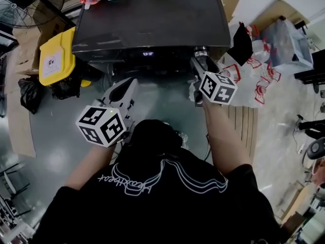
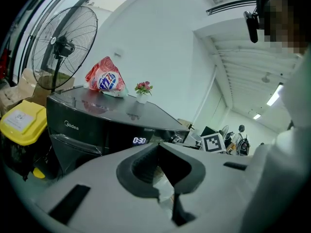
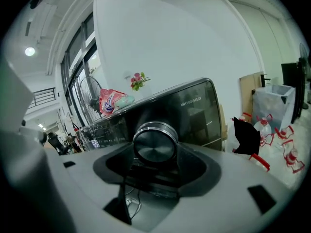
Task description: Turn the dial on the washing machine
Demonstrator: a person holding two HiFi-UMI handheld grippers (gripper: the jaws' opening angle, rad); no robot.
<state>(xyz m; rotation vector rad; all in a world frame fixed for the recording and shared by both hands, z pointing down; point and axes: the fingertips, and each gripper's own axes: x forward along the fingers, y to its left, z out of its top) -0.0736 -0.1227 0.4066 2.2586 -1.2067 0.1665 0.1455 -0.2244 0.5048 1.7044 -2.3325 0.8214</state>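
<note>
Workshop-type room with white walls and a glossy grey floor (image 1: 61, 151); pedestal fan (image 2: 63, 42) and yellow-lidded bin (image 1: 57, 57) on the left, white bags with red print (image 1: 256, 80) on the right; washing machine (image 1: 152, 14) in the middle, dark with a smooth reflective top.

Right tool (image 3: 155, 168) is closed on the dial (image 3: 155, 142); the dark pads (image 3: 193, 161) sit against both flanks and the dial fills the gap at the tips; right hand (image 1: 216, 111) is behind the marker cube (image 1: 218, 87).

Left tool (image 1: 122, 91) is held low in front of the machine, well apart from it; its jaws meet at the tips, with only a hollow behind them and nothing in it.

The dial is a short, squat cylinder with a flat brushed-metal face, a bright chrome ring at the rim and a dark body; the tool bodies are matt light grey plastic with matt black pad liners.

The dial is at the right end of the front control panel, right of the display (image 2: 139, 140), which reads 0:30; its axis runs horizontally out of the panel, face pointing straight back along the right tool towards the person.

A soft red and white detergent bag (image 2: 104, 76) and a small flower pot (image 2: 142, 91) stand on the machine.
</note>
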